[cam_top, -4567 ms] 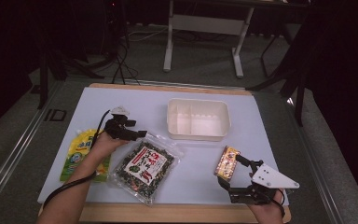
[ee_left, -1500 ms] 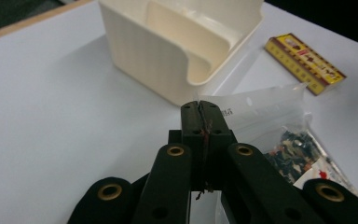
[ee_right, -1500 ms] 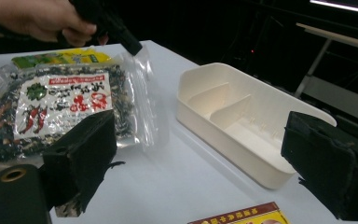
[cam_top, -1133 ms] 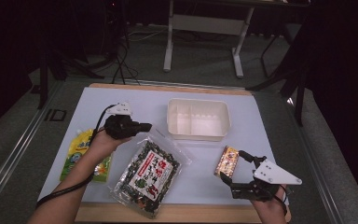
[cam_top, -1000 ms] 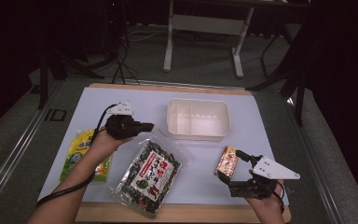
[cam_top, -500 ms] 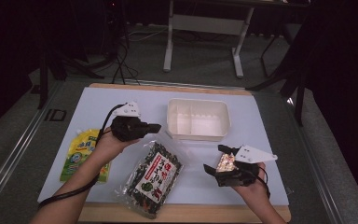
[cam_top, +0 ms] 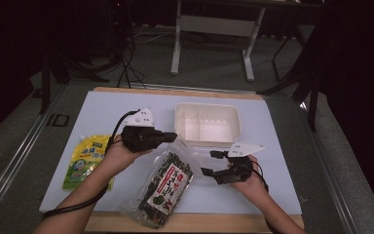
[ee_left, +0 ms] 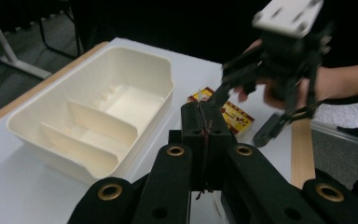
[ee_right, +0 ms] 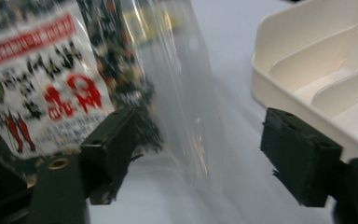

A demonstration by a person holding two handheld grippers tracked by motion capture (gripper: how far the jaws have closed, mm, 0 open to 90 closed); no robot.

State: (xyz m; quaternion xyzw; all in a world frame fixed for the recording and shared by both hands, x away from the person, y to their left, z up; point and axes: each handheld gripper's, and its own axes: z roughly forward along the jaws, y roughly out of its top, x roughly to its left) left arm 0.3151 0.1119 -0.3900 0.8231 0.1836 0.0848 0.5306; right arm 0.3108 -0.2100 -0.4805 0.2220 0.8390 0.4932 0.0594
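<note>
A clear bag of dark seaweed [cam_top: 168,187] with a red and white label lies at the table's front middle. Its top edge is lifted, and my left gripper [cam_top: 173,138] is shut on that thin film [ee_left: 203,123]. My right gripper [cam_top: 209,163] points left at the bag's right side. Its jaws have just been closing but stand open [ee_right: 205,154], with the bag's clear edge [ee_right: 191,93] between them and no pad pressing on it. The label [ee_right: 42,84] is just to the left of the jaws.
A white divided tray [cam_top: 207,124] stands behind the bag, close to both grippers [ee_right: 317,60]. A yellow pouch [cam_top: 85,161] lies at the left. A small red and yellow box [ee_left: 228,112] lies under my right hand. The white table top [cam_top: 102,112] ends in a wooden front edge.
My right hand has left the small box and moved left to the bag's edge. My left gripper has moved a little right and up with the bag's top edge.
</note>
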